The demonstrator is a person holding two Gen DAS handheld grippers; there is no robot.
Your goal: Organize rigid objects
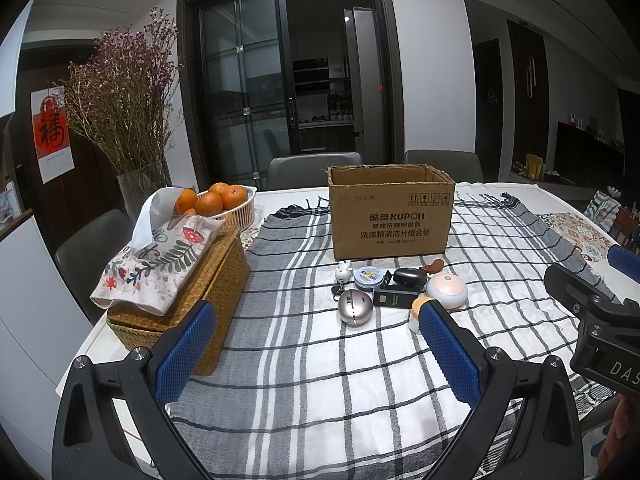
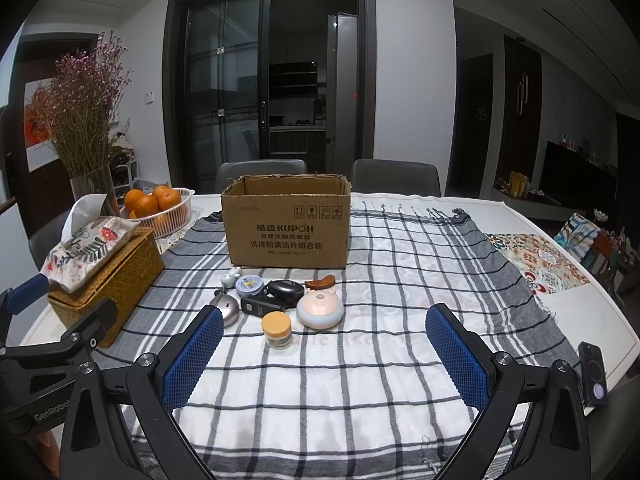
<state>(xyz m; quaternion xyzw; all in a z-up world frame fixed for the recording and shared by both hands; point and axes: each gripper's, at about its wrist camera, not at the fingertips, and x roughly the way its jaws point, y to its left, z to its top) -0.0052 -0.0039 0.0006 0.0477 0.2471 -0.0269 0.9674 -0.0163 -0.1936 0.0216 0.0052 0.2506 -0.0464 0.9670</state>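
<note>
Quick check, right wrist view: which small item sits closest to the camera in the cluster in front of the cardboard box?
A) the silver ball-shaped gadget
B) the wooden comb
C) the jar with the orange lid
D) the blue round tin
C: the jar with the orange lid lies lowest in the right wrist view, nearer than the silver ball-shaped gadget, the blue round tin and the wooden comb, which sits back by the cardboard box.

White walls, dark glass sliding door [image 2: 268, 76] behind two grey chairs [image 2: 260, 172], dim kitchen beyond, dried flowers [image 1: 120, 92] left.
</note>
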